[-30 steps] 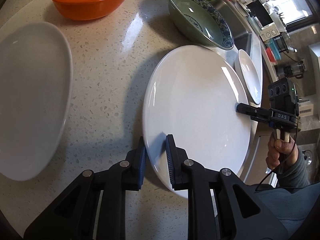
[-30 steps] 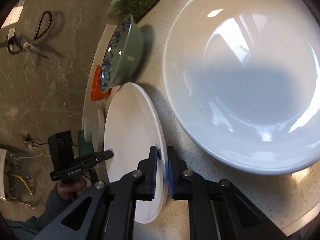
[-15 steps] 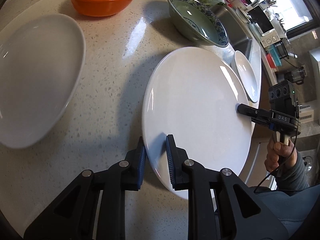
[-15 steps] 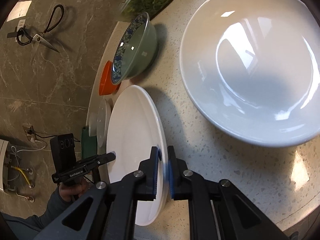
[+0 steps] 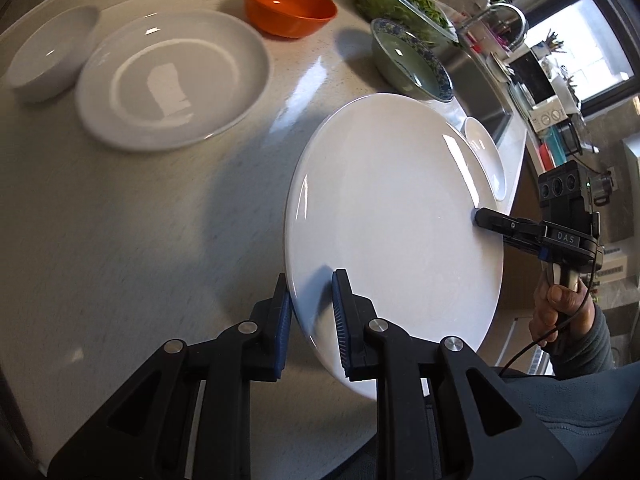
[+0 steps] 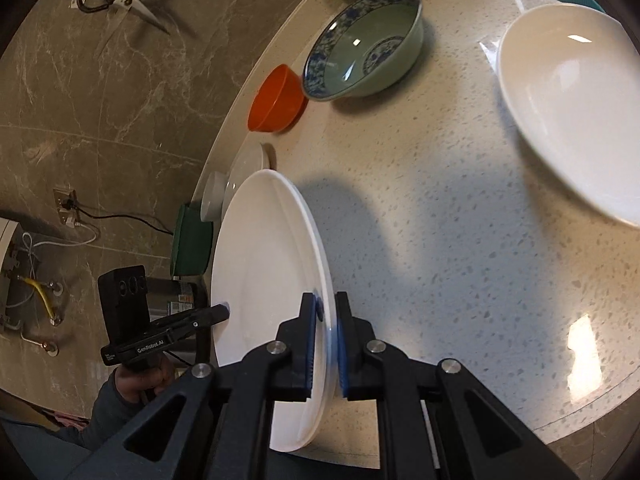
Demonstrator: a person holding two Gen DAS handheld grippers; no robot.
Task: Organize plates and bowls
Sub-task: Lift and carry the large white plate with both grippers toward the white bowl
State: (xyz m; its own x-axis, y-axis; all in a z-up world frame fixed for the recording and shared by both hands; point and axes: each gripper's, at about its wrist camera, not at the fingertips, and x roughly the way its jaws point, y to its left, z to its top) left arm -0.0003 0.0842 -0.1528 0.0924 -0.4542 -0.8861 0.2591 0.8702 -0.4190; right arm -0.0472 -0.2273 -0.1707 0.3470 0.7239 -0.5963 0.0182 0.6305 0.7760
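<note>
Blue-padded left gripper [image 5: 310, 312] and right gripper [image 6: 325, 340] each clamp opposite rims of the white flat plate [image 5: 394, 236], apparently lifted off the speckled countertop [image 5: 140, 220], deep white plate [image 5: 172, 78] and orange bowl [image 5: 290, 10] beyond.

I see a plain white round plate [image 5: 394, 216], a glossy orange bowl [image 5: 290, 10], a green bowl with blue-patterned rim [image 6: 366, 54], and a speckled beige stone bench [image 6: 440, 240].

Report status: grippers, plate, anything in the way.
Left gripper and right gripper shut on opposite rims of flat white plate. Plate clear of counter. Nothing blocking.
</note>
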